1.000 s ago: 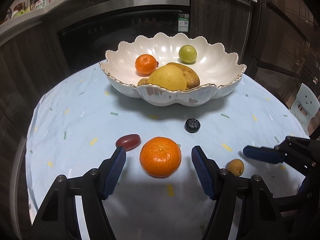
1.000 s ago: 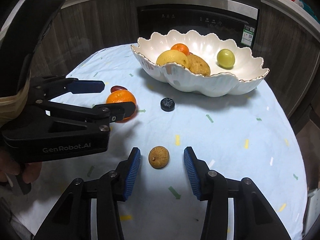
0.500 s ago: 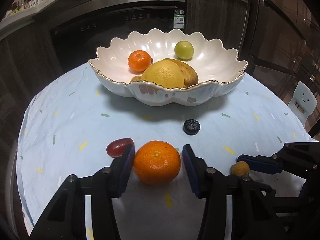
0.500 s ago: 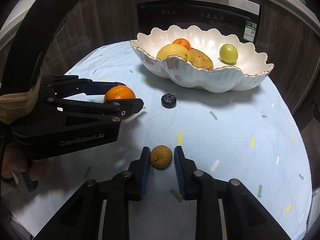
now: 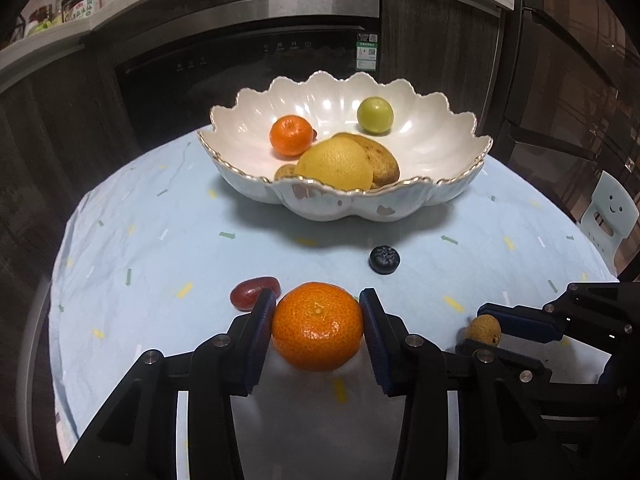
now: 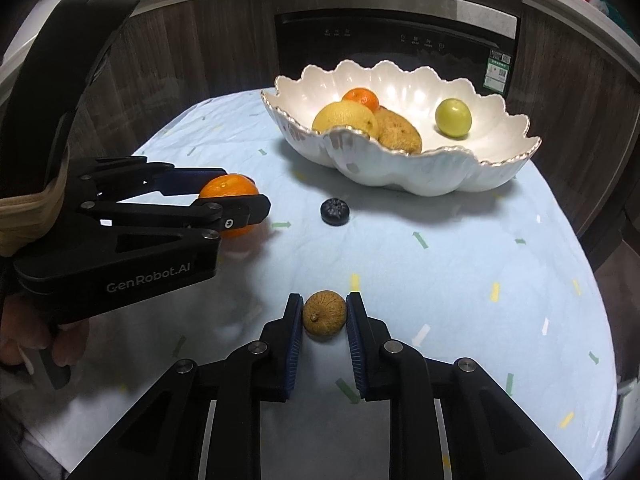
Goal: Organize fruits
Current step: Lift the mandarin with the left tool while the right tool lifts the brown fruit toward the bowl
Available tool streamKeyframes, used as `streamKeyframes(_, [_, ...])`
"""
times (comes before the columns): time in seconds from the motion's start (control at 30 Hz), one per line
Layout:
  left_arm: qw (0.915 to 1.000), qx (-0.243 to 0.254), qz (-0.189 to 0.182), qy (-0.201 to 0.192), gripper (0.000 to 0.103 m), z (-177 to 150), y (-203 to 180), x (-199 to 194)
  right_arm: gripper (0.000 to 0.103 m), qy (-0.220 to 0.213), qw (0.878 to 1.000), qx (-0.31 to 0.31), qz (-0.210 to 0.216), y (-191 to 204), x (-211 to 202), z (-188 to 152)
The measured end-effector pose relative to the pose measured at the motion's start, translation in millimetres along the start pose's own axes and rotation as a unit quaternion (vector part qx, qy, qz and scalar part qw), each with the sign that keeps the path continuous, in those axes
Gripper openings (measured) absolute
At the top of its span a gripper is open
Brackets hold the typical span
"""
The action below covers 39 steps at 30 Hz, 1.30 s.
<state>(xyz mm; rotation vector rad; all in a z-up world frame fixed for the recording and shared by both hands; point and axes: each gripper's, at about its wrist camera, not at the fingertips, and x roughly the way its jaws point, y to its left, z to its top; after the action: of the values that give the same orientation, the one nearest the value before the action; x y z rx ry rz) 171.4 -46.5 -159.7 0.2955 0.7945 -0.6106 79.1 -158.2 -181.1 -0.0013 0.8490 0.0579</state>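
Observation:
My left gripper is shut on a large orange mandarin, which is lifted slightly off the blue tablecloth; it also shows in the right wrist view. My right gripper is shut on a small brown longan, also visible in the left wrist view. The white scalloped bowl stands behind, holding a small mandarin, a yellow citrus, a brown potato-like fruit and a green fruit.
A red date lies just left of the left gripper's fingers. A dark blueberry lies in front of the bowl, and shows in the right wrist view. A dark oven front stands behind the round table.
Both grippers closed: the left on the mandarin, the right on the longan. Both moved forward toward the bowl, and the mandarin has risen slightly.

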Motion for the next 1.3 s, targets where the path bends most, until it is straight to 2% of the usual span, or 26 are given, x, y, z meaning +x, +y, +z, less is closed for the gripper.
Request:
streamKeyframes(0.67, [0.9987, -0.005, 0.031, -0.041, 0.042, 39, -19, -61, 0.023, -0.071, 0.997, 0.023, -0.019, -26, -51, 37])
streamKeyframes(1.3, [0.9965, -0.025, 0.051, -0.06, 0.042, 86, -35, -59, 0.023, -0.103, 0.993, 0.024, -0.042, -70, -70, 74])
